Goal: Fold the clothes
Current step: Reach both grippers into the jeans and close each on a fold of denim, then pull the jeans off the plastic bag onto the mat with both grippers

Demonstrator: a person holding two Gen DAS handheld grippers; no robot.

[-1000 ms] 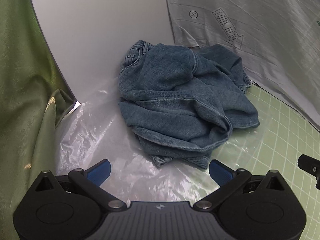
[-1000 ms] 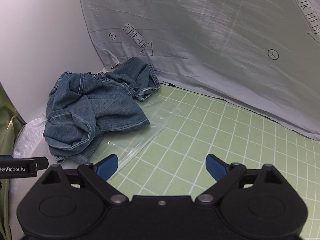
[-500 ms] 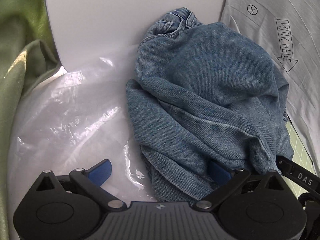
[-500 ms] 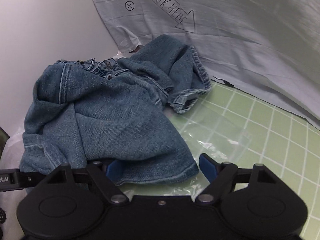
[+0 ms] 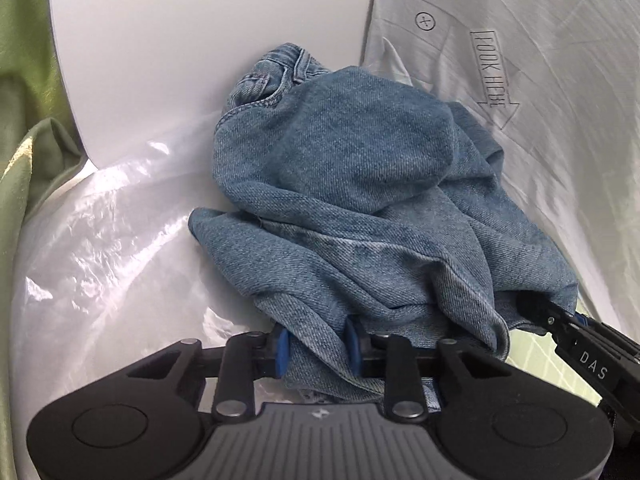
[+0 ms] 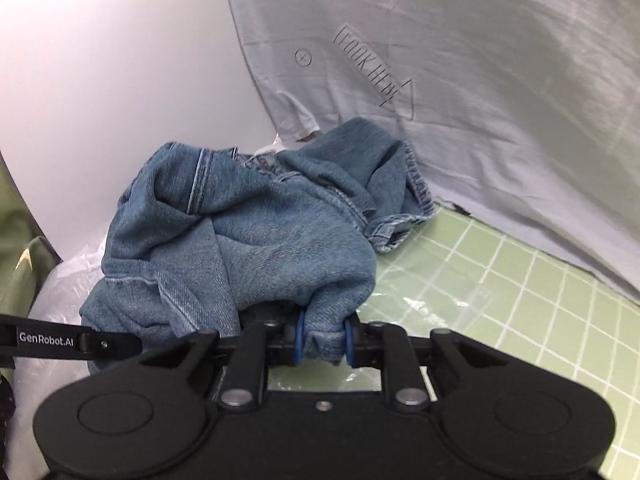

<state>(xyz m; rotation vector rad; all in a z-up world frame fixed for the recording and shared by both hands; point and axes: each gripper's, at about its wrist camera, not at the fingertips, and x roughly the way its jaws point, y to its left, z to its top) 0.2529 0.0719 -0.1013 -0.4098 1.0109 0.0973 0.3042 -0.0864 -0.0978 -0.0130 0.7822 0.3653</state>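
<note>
A crumpled pair of blue jeans [image 5: 360,200] lies in a heap against a white wall, partly on clear plastic. My left gripper [image 5: 318,346] is closing on a bunched fold of denim at the heap's near edge, and its blue pads press the cloth from both sides. My right gripper [image 6: 322,338] is closing on another near fold of the jeans [image 6: 256,240], with denim pinched between its pads. The right gripper's finger [image 5: 576,344] shows at the right edge of the left wrist view.
A grey sheet [image 6: 480,100] printed with an arrow hangs behind the jeans. A green grid mat [image 6: 500,300] covers the surface to the right. Crinkled clear plastic [image 5: 100,248] spreads to the left, with green cloth [image 5: 20,160] beyond it.
Both grippers moved in to the jeans and went from wide open to pinching denim folds. The heap's near edge is bunched up between the pads.
</note>
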